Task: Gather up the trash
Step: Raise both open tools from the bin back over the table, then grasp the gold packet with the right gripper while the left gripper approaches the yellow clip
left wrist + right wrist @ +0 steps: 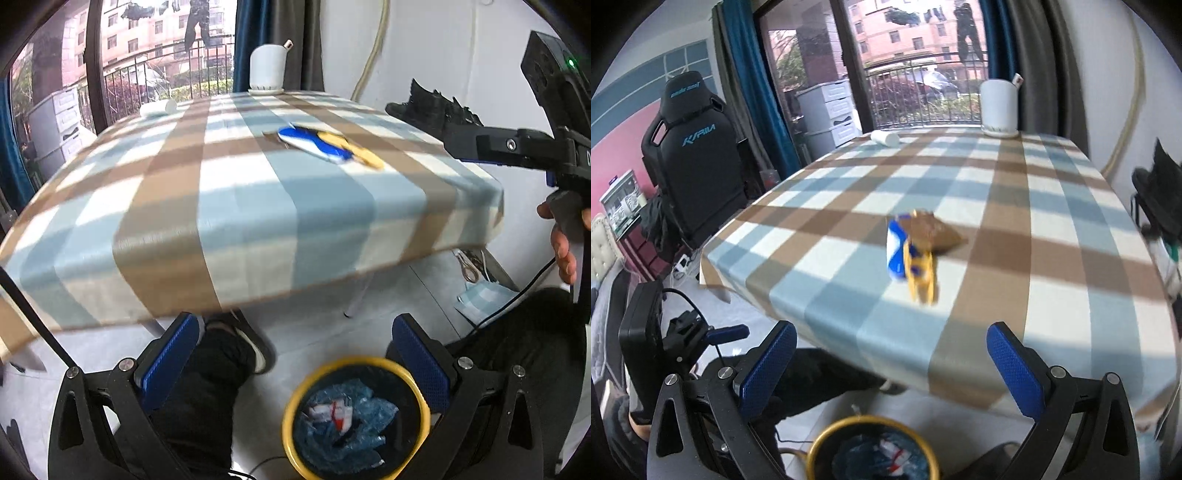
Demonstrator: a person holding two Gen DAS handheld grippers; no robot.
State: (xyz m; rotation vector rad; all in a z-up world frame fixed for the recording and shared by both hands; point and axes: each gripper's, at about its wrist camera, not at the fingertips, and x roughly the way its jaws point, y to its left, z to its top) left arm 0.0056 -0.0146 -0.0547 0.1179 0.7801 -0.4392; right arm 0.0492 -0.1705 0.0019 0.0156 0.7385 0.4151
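A: Where's the wrapper (pixel 912 254)?

B: Mid-table (pixel 1052 258), ahead of the right gripper (pixel 892 365), long axis pointing back at it. Bin (pixel 816 448) below.

A: Nearer arm?

B: Right, I judge. Left gripper (pixel 291 356) and right both released, empty.

Daylight pours in through the tall glass balcony window (pixel 912 62), and both views are bright. Sun lies in pale bars across the blue, brown and white checked tablecloth (pixel 229 206), with soft darker bands between them. The crumpled blue, white and yellow snack wrapper (pixel 912 254) is smeared by motion blur in the right wrist view; in the left wrist view the cloth's near edge and the yellow-rimmed round waste bin (pixel 291 417) are blurred too. Fisheye bending curves the table and window frames, and black vignette fills the corners. A green indicator light (pixel 571 62) glows at upper right
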